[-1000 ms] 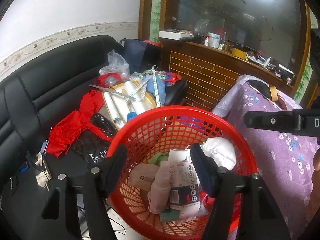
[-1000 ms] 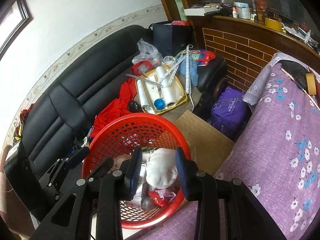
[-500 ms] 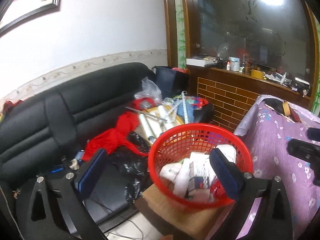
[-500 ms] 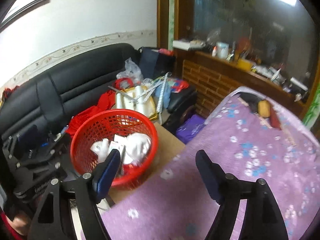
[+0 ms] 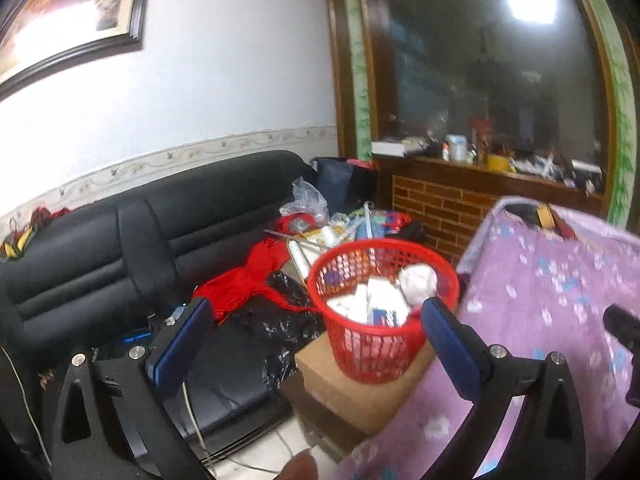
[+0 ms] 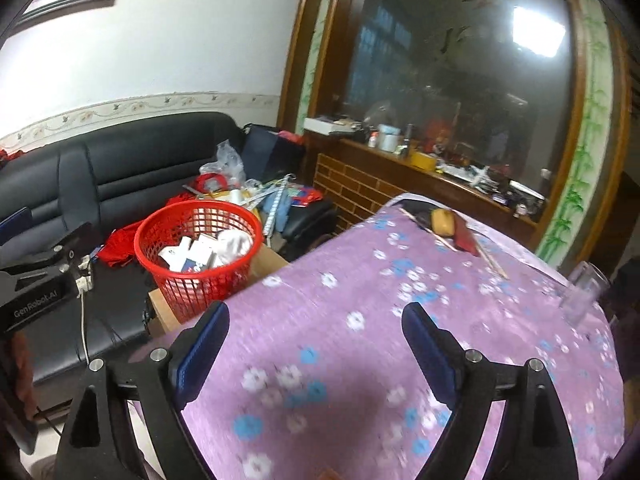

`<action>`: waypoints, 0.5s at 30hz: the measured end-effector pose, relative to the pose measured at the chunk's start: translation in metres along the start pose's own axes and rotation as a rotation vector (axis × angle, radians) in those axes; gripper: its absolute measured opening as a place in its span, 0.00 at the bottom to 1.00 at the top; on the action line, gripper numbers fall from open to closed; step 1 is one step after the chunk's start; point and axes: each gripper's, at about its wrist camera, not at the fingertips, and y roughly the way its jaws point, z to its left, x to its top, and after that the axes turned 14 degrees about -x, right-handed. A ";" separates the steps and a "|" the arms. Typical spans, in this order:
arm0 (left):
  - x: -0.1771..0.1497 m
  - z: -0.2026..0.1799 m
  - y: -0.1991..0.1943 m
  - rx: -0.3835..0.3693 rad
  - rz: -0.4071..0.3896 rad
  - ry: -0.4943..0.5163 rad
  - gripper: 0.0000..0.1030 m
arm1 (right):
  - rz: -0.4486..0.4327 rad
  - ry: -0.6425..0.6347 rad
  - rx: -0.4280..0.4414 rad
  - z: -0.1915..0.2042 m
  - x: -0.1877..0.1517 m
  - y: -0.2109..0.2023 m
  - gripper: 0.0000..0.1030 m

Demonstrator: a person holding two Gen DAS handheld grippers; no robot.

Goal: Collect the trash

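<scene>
A red mesh basket [image 5: 434,258] [image 6: 160,224] stands on a cardboard box [image 5: 360,392], holding white crumpled paper [image 5: 418,282], cartons and wrappers. My left gripper [image 5: 316,316] is open and empty, held back from the basket, which shows between its fingers. My right gripper [image 6: 316,322] is open and empty above the purple flowered tablecloth [image 6: 400,300]. The left gripper's body shows at the left edge of the right wrist view [image 6: 44,276].
A black sofa [image 5: 120,240] carries red cloth [image 5: 240,284], black plastic and rolls. On the table lie a tape roll [image 6: 442,220], sticks and a clear glass [image 6: 584,292]. A brick-fronted counter [image 6: 360,188] stands behind.
Both grippers have pulled up and back from the basket and opened wide. The right one has swung over the table; the white paper it held now lies in the basket.
</scene>
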 end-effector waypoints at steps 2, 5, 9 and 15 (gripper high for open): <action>-0.002 -0.008 -0.004 -0.030 0.007 0.011 1.00 | -0.002 0.000 -0.019 -0.005 -0.010 -0.011 0.89; 0.000 -0.019 -0.007 -0.050 0.008 0.022 1.00 | -0.004 -0.015 -0.048 -0.009 -0.019 -0.025 0.89; -0.002 -0.038 -0.011 -0.016 -0.001 0.069 1.00 | -0.011 -0.010 -0.083 -0.018 -0.027 -0.039 0.90; -0.005 -0.046 -0.009 0.054 0.041 0.070 1.00 | 0.004 0.011 -0.098 -0.026 -0.033 -0.042 0.90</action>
